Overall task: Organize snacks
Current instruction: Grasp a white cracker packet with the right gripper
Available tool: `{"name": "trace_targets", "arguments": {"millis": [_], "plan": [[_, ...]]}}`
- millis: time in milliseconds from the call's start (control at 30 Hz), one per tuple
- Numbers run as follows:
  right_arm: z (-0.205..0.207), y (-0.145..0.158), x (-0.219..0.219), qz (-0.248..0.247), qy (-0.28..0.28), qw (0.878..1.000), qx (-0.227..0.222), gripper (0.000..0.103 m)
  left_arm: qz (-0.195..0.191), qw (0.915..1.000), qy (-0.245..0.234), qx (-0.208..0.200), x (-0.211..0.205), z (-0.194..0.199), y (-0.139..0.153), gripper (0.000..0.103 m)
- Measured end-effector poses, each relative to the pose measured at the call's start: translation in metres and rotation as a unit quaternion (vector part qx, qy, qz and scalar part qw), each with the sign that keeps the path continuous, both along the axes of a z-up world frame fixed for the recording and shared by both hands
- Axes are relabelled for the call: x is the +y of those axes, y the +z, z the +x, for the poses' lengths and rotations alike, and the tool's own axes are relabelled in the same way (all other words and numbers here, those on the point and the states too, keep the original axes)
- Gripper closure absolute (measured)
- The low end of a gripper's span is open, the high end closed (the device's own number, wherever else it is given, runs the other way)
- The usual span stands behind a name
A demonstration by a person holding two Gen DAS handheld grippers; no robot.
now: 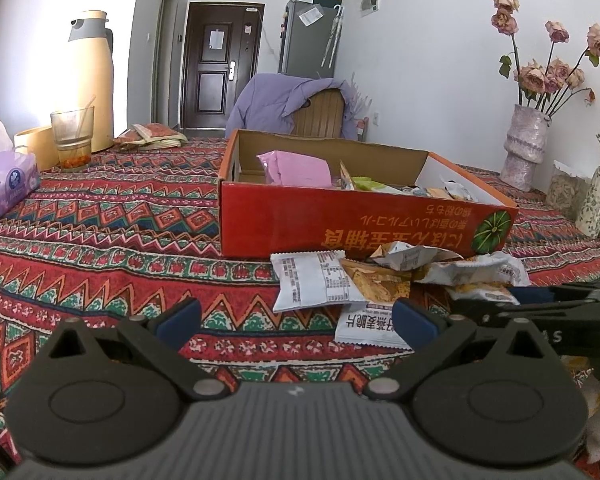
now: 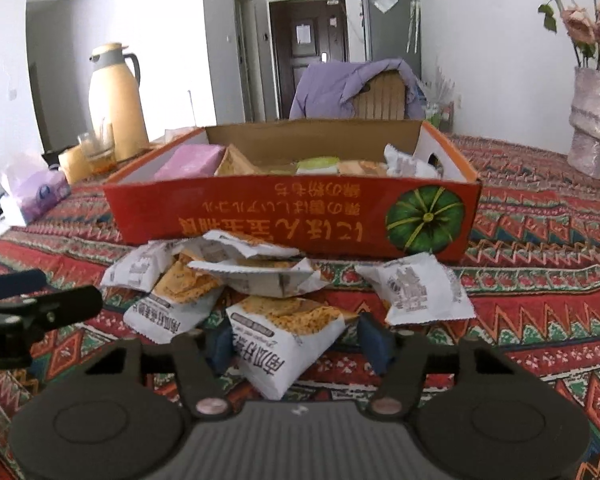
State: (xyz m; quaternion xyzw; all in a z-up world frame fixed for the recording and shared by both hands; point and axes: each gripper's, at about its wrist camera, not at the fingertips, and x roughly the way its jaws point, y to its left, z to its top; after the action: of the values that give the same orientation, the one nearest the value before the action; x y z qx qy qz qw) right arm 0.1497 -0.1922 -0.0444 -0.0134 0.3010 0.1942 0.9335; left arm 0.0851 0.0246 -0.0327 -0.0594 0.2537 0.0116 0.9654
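A red cardboard box (image 1: 340, 224) (image 2: 260, 216) holds a pink packet (image 1: 296, 168) and several other snacks. A heap of white-and-orange snack packets (image 1: 380, 280) (image 2: 220, 276) lies on the patterned cloth in front of it. My right gripper (image 2: 296, 340) has one packet (image 2: 288, 336) between its blue pads, which press on both of its sides. Wide open over the cloth stands my left gripper (image 1: 296, 320), just short of the heap, a packet (image 1: 364, 328) lying by its right pad. In the left wrist view the right gripper's black fingers (image 1: 540, 300) reach in from the right.
A single white packet (image 2: 416, 292) lies right of the heap. A yellow thermos (image 1: 92, 80), a glass (image 1: 74, 136) and a tissue pack (image 1: 4, 184) stand at the left. Vases with dried flowers (image 1: 526, 144) are at the right. A chair with a purple jacket (image 1: 288, 104) is behind the box.
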Motion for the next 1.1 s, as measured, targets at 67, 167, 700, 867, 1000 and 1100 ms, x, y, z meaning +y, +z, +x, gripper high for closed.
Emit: {"name": "trace_targets", "arguments": {"millis": [67, 167, 700, 867, 1000, 1100], "plan": [[-0.007, 0.003, -0.001, 0.002, -0.002, 1.000, -0.019, 0.041, -0.001, 1.0000, 0.000, 0.000, 0.000, 0.000, 0.000, 0.000], [-0.018, 0.008, -0.003, -0.002, -0.009, 0.999, -0.053, 0.042, -0.002, 1.0000, 0.002, 0.001, 0.001, 0.001, 0.000, 0.000], [-0.001, 0.025, -0.045, 0.015, -0.074, 0.989, -0.128, 0.041, 0.002, 1.0000, 0.007, 0.006, 0.001, 0.004, -0.002, 0.000], [0.003, 0.019, -0.046, 0.028, -0.067, 0.990, -0.125, 0.041, 0.010, 0.9998, 0.012, 0.015, -0.001, 0.006, -0.003, 0.000], [0.006, 0.014, -0.049, 0.038, -0.072, 0.990, -0.117, 0.041, 0.027, 0.9992, 0.023, 0.020, -0.004, 0.009, 0.001, 0.000], [0.007, 0.013, -0.052, 0.048, -0.076, 0.990, -0.112, 0.041, 0.040, 0.9988, 0.026, 0.015, -0.006, 0.012, 0.010, 0.000]]}}
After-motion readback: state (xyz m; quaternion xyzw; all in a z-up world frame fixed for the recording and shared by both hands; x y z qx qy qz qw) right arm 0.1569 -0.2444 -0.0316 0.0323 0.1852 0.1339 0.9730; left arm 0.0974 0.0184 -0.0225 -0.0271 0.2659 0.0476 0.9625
